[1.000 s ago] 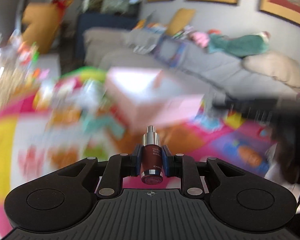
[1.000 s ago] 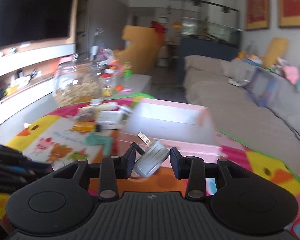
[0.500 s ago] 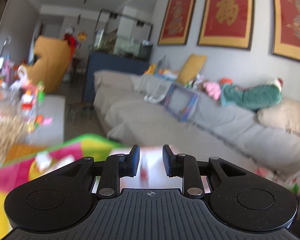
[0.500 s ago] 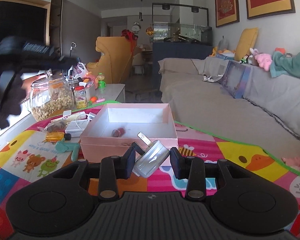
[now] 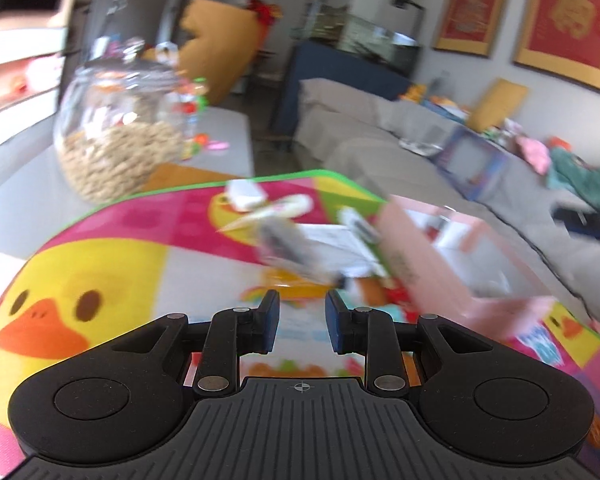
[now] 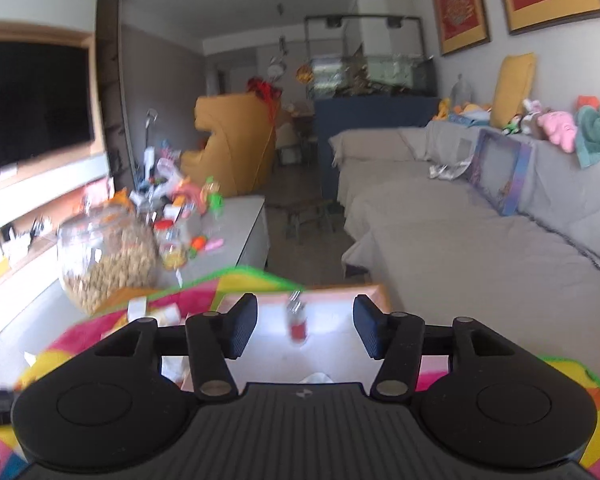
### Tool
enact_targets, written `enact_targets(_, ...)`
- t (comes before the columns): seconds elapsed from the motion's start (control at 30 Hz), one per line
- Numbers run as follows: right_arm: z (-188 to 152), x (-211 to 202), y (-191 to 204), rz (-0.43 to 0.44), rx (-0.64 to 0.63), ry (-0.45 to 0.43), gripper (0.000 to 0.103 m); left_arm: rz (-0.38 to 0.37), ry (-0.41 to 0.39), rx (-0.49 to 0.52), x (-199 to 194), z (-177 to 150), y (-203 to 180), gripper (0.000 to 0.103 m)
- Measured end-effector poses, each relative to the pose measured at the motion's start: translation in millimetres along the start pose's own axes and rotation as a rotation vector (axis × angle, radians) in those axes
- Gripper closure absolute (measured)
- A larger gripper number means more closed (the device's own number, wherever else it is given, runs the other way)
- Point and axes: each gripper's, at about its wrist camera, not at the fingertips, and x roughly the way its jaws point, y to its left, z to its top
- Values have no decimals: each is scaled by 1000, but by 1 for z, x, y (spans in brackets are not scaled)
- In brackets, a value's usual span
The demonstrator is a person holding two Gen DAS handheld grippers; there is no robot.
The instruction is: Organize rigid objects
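Observation:
The pink box [image 6: 340, 294] lies just below and ahead of my right gripper [image 6: 305, 324], whose jaws are opening with nothing between them. A small red bottle [image 6: 298, 320] lies on the box's white floor. A pale thing [image 6: 318, 378] shows at my gripper's body edge; I cannot tell what it is. In the left wrist view my left gripper [image 5: 302, 320] is open and empty, low over the colourful play mat [image 5: 100, 264]. Blurred loose items [image 5: 296, 248] lie on the mat ahead of it. The pink box [image 5: 440, 276] is to its right.
A big glass jar of nuts [image 5: 116, 140] stands at the mat's far left corner, on a grey low table [image 6: 236, 232] crowded with small toys. A grey sofa [image 6: 480, 240] runs along the right. A white block [image 5: 244, 196] and a pale tube [image 5: 276, 210] lie on the mat.
My left gripper let go of the red bottle and swung left toward the loose items. My right gripper moved over the pink box, its jaws spread, and the silver round thing left them.

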Motion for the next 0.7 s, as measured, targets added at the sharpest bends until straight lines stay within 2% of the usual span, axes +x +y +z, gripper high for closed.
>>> enact_targets(0.03, -3, 5, 5, 5, -12, 19, 42, 10, -5, -24, 3, 1, 6, 75)
enact_targets(0.1, -2, 19, 21, 11, -33, 67, 42, 12, -22, -72, 8, 2, 14, 75)
enact_targets(0.17, 7, 33, 40, 71, -51, 112, 42, 8, -22, -97, 9, 0, 24, 75)
enact_targets(0.23, 20, 53, 61, 161, -46, 173, 33, 21, -5, -86, 8, -2, 31, 75)
enact_targets(0.3, 33, 81, 89, 244, -43, 248, 32, 45, 9, -64, 5, -2, 33, 75)
enact_targets(0.4, 49, 133, 142, 300, -112, 331, 32, 44, 5, -39, -2, -1, 41, 75)
enact_targets(0.5, 51, 190, 195, 302, -179, 409, 32, 39, 7, -55, -7, 1, 55, 75)
enact_targets(0.57, 47, 230, 225, 270, -188, 448, 32, 33, 6, -89, -9, 1, 64, 75)
enact_targets(0.7, 32, 295, 247, 205, -165, 542, 33, 7, 6, -143, -10, -6, 77, 75)
